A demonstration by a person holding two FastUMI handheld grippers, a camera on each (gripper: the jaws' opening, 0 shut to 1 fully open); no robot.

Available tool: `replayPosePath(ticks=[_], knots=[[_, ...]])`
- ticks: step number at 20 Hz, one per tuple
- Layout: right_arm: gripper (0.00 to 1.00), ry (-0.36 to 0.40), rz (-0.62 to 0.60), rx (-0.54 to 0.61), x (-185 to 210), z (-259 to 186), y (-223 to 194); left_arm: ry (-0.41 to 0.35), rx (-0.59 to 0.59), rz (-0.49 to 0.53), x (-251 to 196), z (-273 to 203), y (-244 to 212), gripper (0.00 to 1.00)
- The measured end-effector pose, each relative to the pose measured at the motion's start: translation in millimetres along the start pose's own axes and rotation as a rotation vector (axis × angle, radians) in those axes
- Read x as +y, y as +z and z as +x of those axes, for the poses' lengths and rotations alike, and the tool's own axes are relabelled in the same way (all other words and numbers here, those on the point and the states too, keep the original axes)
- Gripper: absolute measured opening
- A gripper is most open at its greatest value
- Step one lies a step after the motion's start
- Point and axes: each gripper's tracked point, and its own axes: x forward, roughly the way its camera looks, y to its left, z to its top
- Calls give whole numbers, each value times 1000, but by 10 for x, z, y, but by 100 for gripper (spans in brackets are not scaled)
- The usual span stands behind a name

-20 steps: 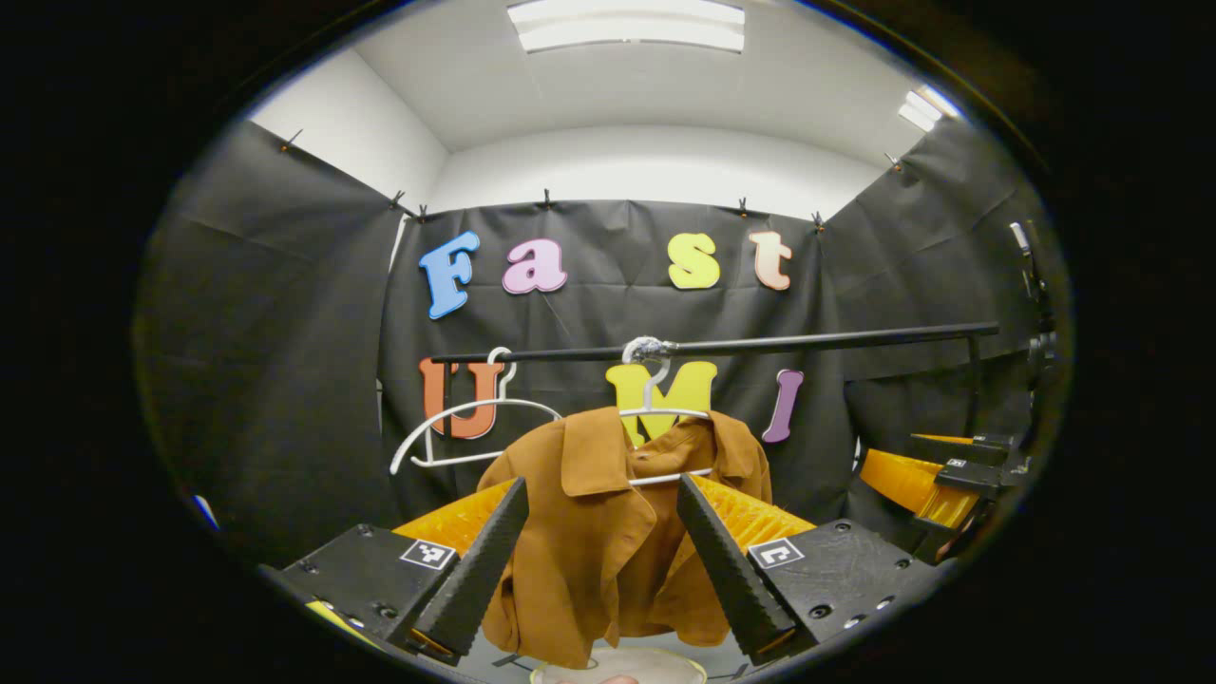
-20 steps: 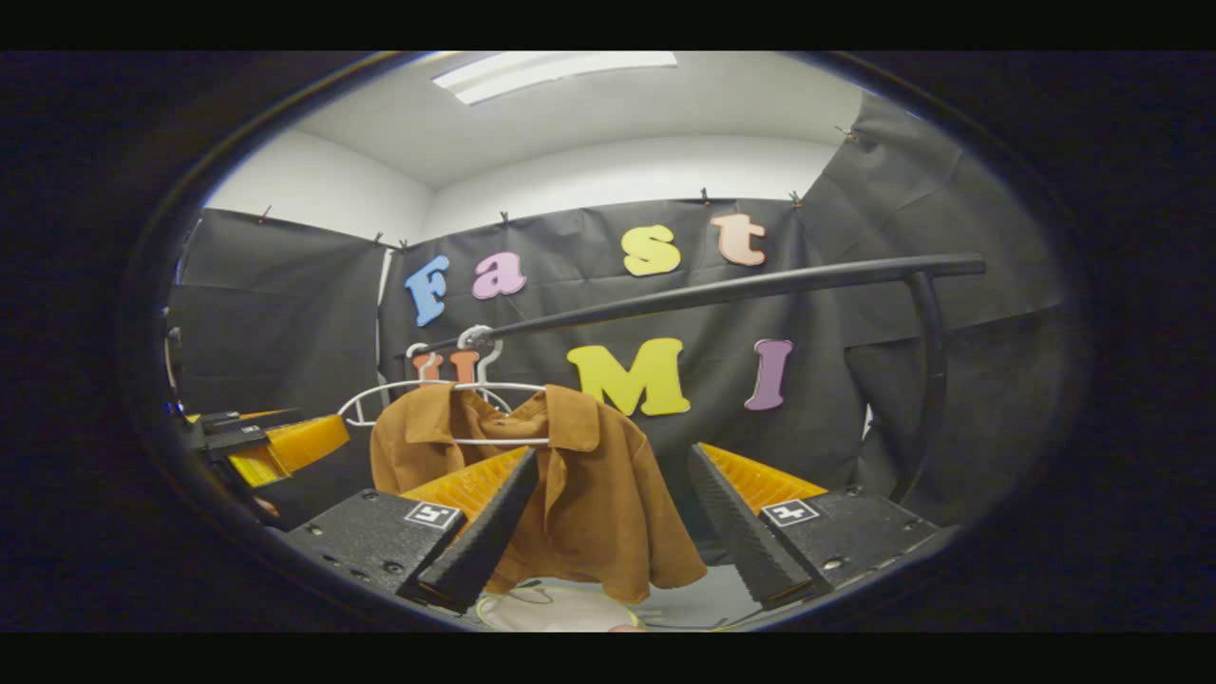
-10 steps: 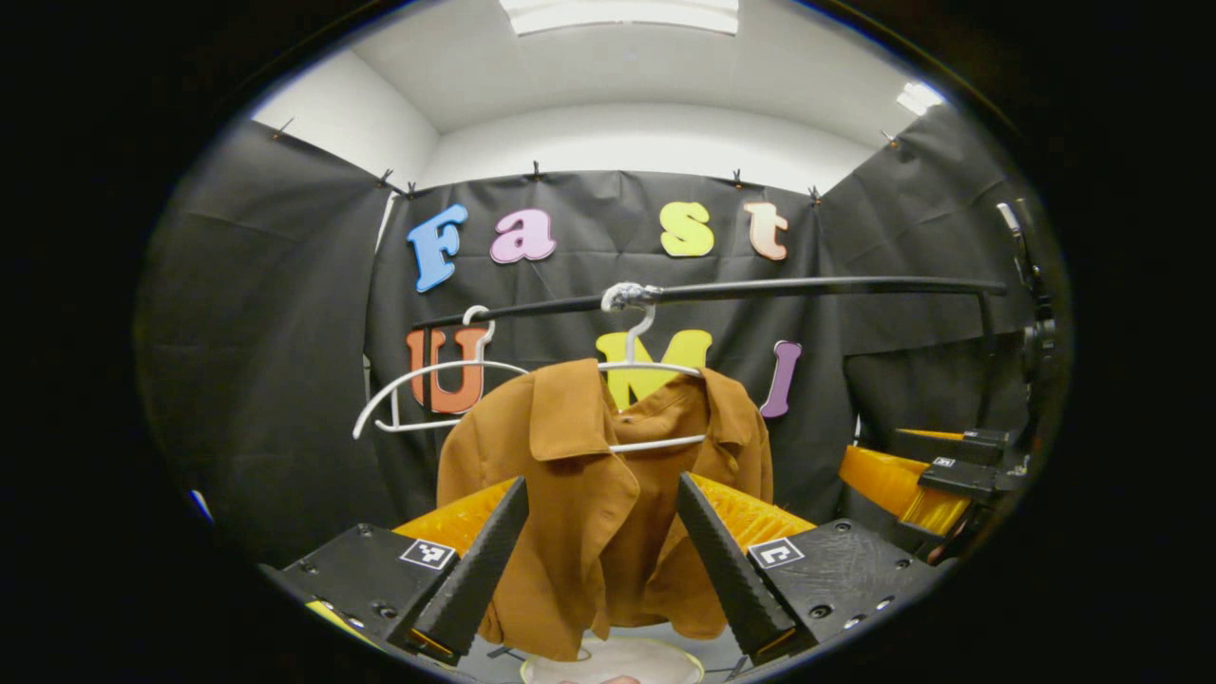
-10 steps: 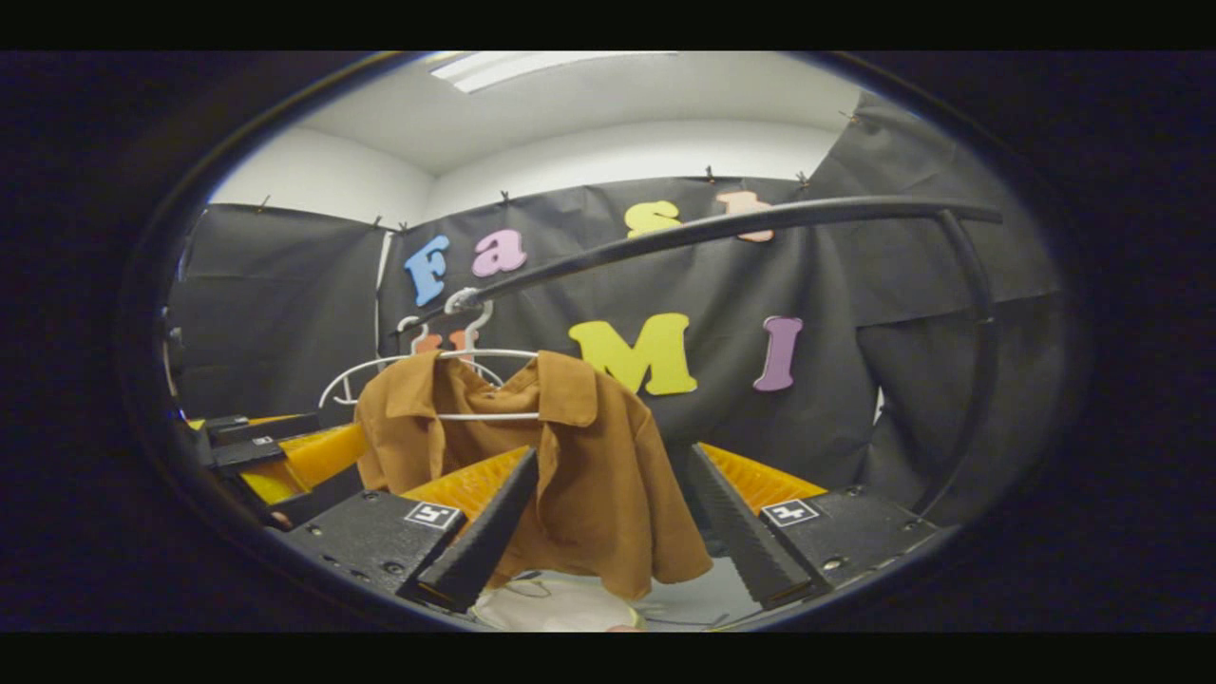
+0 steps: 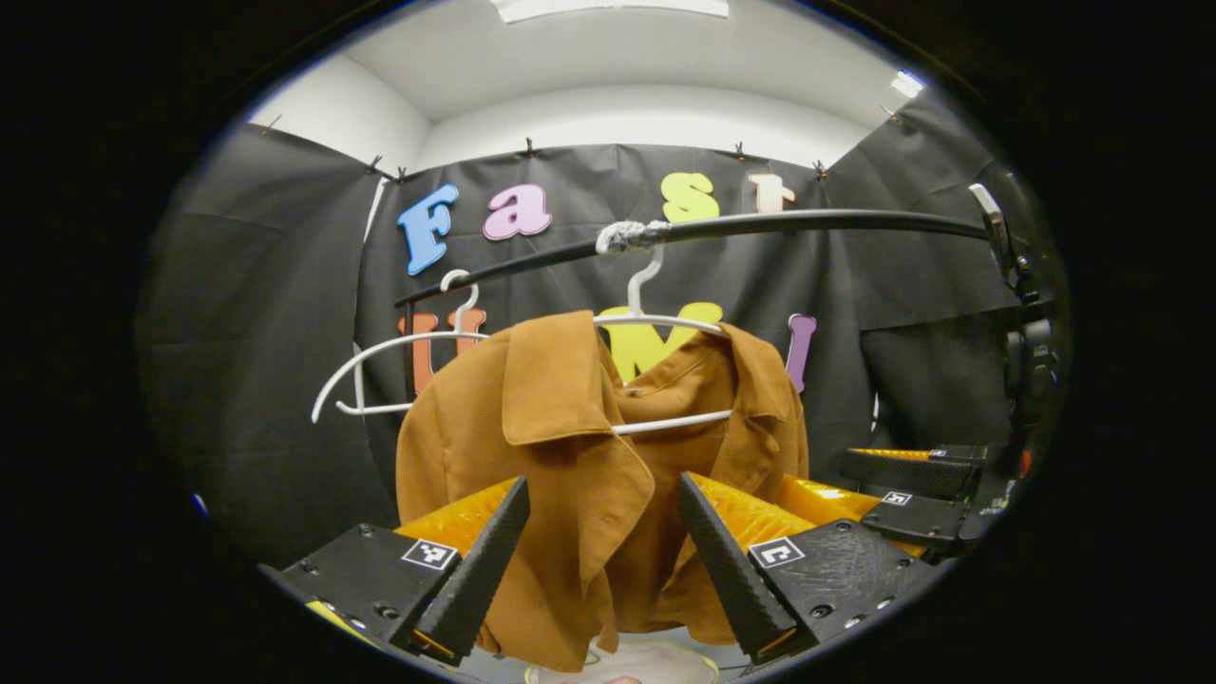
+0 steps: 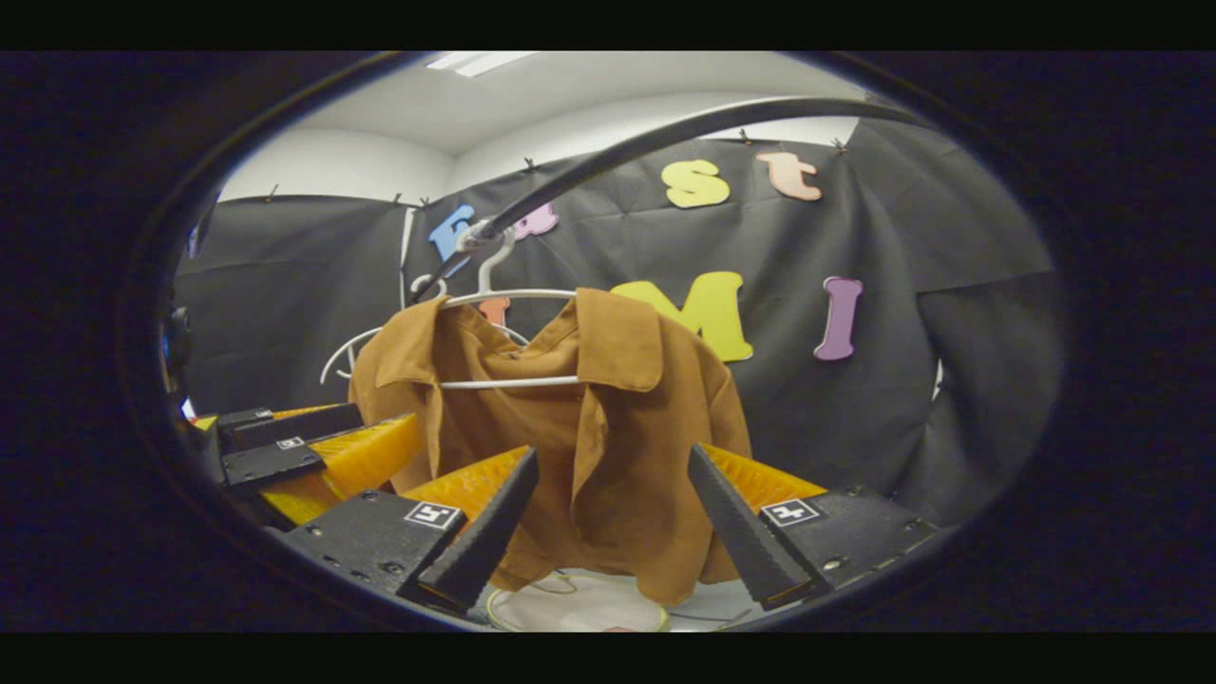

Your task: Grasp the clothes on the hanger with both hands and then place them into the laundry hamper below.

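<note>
— Where's the shirt (image 5: pixel 570 475)?
— On a white hanger (image 5: pixel 655 323) on the rail (image 5: pixel 807 223), above the hamper (image 6: pixel 579 608).
— The grippers?
— Left gripper (image 5: pixel 603 494) and right gripper (image 6: pixel 613 465) both gape wide — holding nothing, shirt showing between their fingers.

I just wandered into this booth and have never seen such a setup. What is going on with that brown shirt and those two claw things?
A person holds a two-finger gripper in each hand and reaches for a brown shirt hanging on a white hanger from a black rail. The left gripper and the right gripper are both open, fingers spread in front of the shirt, and neither has gripped it yet. A second, bare hanger hangs further along. The pale round hamper waits below.
</note>
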Motion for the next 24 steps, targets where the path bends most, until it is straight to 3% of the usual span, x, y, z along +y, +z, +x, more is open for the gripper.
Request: replayPosePath(ticks=[3, 4, 6, 8, 9, 10, 12, 13, 14, 15, 16, 17, 20, 21, 22, 23, 24], knots=[[98, 28, 36, 32, 6, 307, -62, 11, 20, -10, 39, 180, -94, 100], [98, 38, 46, 50, 11, 404, -98, 14, 30, -19, 43, 248, -128, 96], [90, 45, 77, 69, 15, 592, -121, 21, 51, -37, 78, 367, -198, 96], [92, 50, 106, 80, 19, 749, -112, 36, 58, -56, 124, 491, -229, 100], [92, 54, 115, 88, 21, 825, -99, 41, 65, -67, 130, 561, -239, 92], [87, 62, 125, 89, 40, 879, -74, 43, 70, -79, 131, 615, -262, 100], [90, 70, 148, 87, 68, 1011, -23, 53, 79, -98, 126, 698, -293, 91], [84, 71, 159, 89, 74, 1049, -3, 61, 77, -106, 120, 731, -284, 95], [87, 65, 171, 91, 72, 1097, 3, 69, 75, -111, 114, 772, -276, 100], [80, 64, 187, 87, 72, 1131, 38, 81, 71, -117, 124, 785, -276, 100], [82, 62, 204, 82, 74, 1160, 45, 93, 71, -127, 146, 809, -281, 100], [77, 59, 217, 77, 67, 1185, 54, 106, 68, -135, 177, 835, -279, 96], [63, 82, 248, 57, 46, 1199, 76, 117, 89, -145, 284, 962, -317, 55], [53, 76, 253, 56, 7, 1200, 71, 128, 100, -135, 332, 940, -329, 41], [51, 65, 256, 53, -64, 1207, 68, 136, 99, -130, 403, 943, -329, 27], [33, 52, 262, 51, -130, 1208, 65, 115, 92, -137, 405, 950, -302, 13], [29, 43, 272, 45, -186, 1203, 67, 100, 88, -154, 404, 917, -277, 0]])
